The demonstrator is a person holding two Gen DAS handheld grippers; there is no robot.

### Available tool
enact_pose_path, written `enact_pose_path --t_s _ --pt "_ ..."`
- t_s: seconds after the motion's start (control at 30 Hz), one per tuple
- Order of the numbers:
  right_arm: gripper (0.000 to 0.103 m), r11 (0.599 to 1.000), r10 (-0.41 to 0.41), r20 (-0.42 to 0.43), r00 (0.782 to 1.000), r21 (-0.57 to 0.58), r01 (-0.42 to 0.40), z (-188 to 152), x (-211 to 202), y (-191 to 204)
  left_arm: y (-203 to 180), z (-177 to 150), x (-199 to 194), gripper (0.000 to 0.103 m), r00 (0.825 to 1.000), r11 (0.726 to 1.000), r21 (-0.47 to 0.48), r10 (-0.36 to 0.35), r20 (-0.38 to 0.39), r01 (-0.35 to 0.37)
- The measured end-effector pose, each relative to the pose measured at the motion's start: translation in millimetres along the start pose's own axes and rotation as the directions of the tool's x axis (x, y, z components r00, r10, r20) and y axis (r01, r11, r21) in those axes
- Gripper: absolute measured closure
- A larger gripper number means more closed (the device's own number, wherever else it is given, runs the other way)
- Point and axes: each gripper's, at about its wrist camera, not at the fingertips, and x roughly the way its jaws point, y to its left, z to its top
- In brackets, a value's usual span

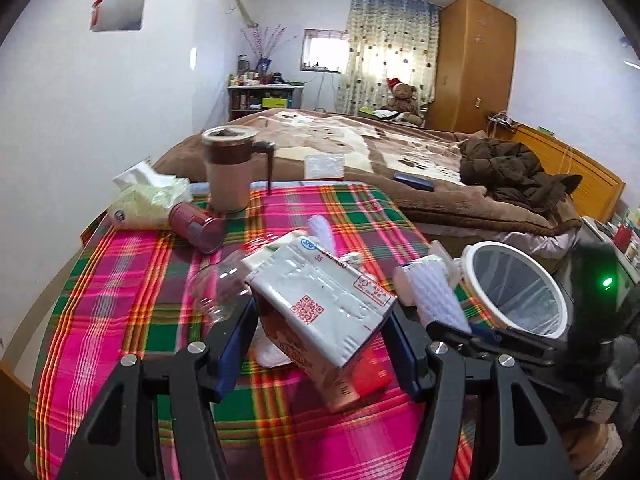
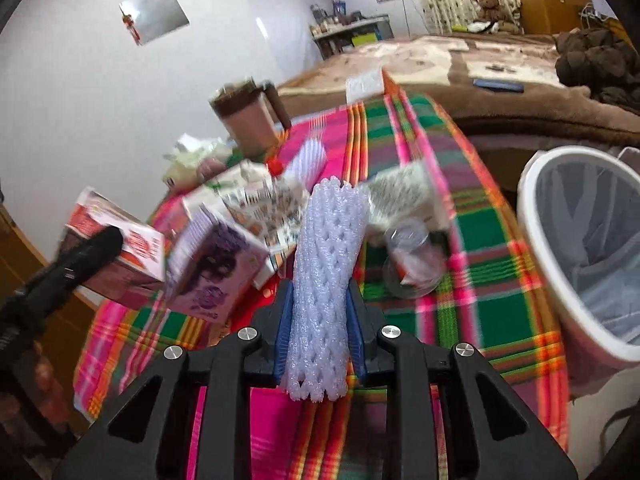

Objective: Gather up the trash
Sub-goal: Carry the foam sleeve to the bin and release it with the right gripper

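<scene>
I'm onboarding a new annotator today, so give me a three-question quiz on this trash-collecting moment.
1. True or false: the right gripper holds nothing.
2. What is the left gripper clamped on? A) the brown mug B) a drink carton C) the tissue pack
3. Fill in: the white bin with a liner stands off the table's ____ edge in the right wrist view.

Key
1. False: it is closed on a white foam net sleeve.
2. B: the drink carton, lifted above the plaid tablecloth.
3. Right.
</scene>
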Motion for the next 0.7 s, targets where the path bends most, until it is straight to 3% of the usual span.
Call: enact_pose_path --t_s 0.2,0.4,0.53,0.7 --pt "0.077 0.999 -0.046 0.082 0.996 -0.009 0.047 14 -46 -25 -36 13 7 0.039 0.999 0.997 0.055 -0.053 0.003 0.053" --pt "0.077 0.988 -0.152 0.124 0.981 -0.005 0.153 25 -68 -56 -80 29 22 0.039 0.99 0.984 0.108 -0.139 -0.01 0.139" --pt "0.076 0.973 -0.232 0.129 0.964 0.031 0.23 30 -76 -80 -116 36 36 0.039 0.978 0.967 0.146 -0.206 -0.02 0.207" --pt "0.075 0.946 -0.321 0.128 0.938 0.087 0.312 32 -81 -114 -159 39 59 0.039 0.951 0.935 0.172 -0.301 -0.073 0.309"
